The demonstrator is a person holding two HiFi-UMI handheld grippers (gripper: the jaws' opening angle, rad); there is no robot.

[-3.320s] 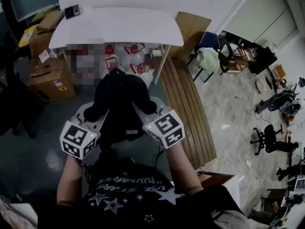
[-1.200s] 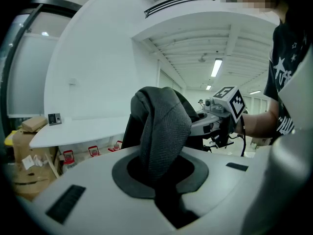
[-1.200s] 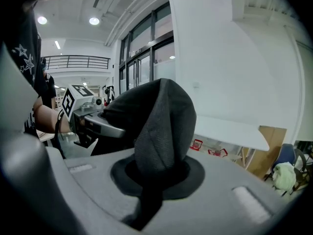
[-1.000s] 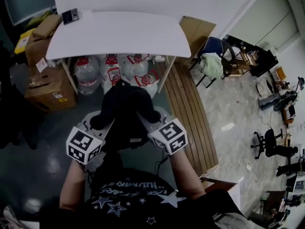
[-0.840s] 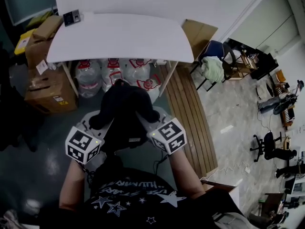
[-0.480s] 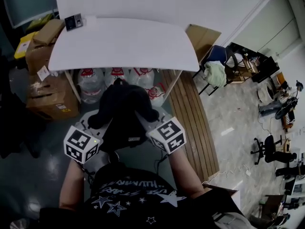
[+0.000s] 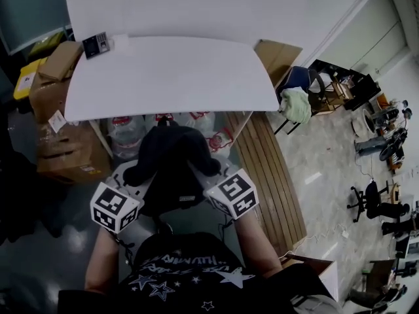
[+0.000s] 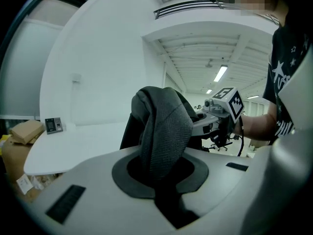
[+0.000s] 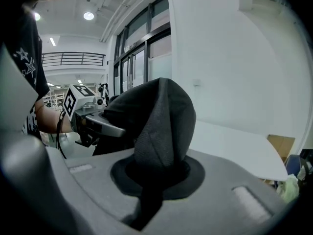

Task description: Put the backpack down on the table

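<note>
Backpack of black fabric [image 7: 171, 167] held up off the floor, just on the near side of the white rounded table [image 7: 170, 70].
Left gripper [image 8: 164, 174] and right gripper [image 9: 155, 175] each pinch one padded mesh strap, jaws clamped on it.

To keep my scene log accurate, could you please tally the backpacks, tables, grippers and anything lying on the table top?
backpack: 1
table: 1
grippers: 2 (left gripper, right gripper, each shut on a strap)
small device on the table: 1
Total: 5
</note>
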